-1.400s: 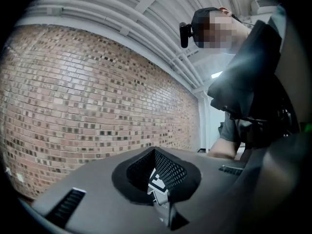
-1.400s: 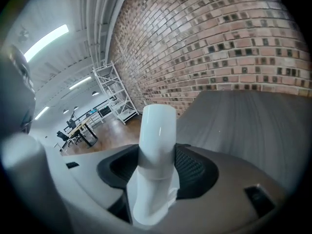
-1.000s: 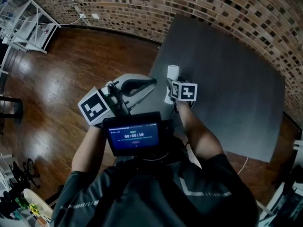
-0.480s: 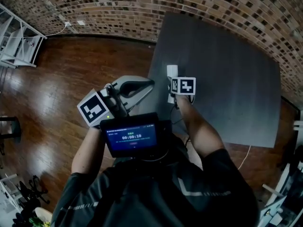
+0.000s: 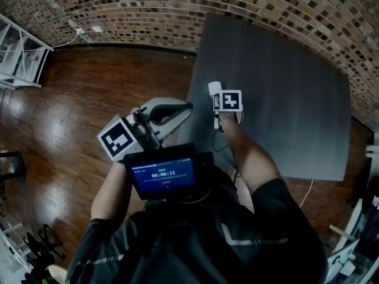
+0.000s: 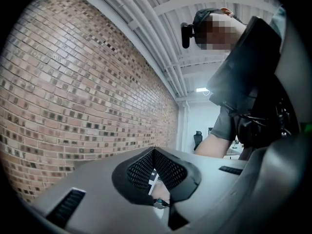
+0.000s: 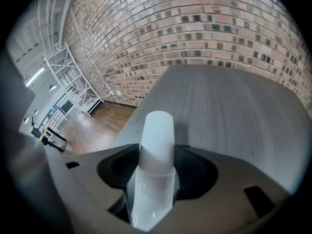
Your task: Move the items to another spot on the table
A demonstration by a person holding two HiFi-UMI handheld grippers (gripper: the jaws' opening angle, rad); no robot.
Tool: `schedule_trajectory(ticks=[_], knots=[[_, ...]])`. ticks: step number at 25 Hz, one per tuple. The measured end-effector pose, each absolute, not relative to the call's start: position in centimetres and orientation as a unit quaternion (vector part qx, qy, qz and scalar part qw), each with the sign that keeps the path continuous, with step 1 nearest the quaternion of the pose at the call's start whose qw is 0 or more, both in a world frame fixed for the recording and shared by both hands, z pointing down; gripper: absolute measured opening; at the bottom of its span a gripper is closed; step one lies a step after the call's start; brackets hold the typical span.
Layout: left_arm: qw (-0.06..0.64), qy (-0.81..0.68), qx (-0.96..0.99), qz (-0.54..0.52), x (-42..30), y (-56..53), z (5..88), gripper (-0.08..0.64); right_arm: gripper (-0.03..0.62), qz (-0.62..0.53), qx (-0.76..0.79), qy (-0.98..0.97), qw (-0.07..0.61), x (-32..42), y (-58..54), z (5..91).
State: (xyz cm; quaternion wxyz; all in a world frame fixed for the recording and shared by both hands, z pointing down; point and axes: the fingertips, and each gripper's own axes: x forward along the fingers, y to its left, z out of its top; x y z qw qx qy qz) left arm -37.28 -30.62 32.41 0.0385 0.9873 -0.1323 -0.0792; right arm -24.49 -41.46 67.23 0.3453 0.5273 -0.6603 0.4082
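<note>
A white bottle with a frosted cap (image 7: pixel 157 140) sticks out forward between the dark pads of my right gripper (image 7: pixel 157 156), which is shut on it. From the head view, the bottle (image 5: pixel 214 89) and the right gripper (image 5: pixel 219 104) are over the near left edge of the dark grey table (image 5: pixel 284 99). My left gripper (image 5: pixel 177 106) hangs off the table's left side above the wood floor. Its jaws meet at the tips (image 6: pixel 154 151) with nothing in them.
A brick wall (image 5: pixel 177 5) runs behind the table. A white metal rack (image 5: pixel 18 52) stands on the wood floor (image 5: pixel 89 99) at far left, and a cable (image 5: pixel 306 195) hangs by the table's near edge. A lit screen (image 5: pixel 164 174) sits on the person's chest.
My right gripper has carried the bottle a little farther from me along the table's left edge. The left gripper has barely moved.
</note>
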Motion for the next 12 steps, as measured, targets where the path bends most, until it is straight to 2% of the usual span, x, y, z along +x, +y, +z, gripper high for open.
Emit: schedule_trajectory(ticks=[12], knots=[[0.044,-0.126,0.987,-0.088,-37.42,-30.42,33.17,-0.008,0.261,0.400,0.529,-0.653,0.365,-24.28,-41.38,67.72]])
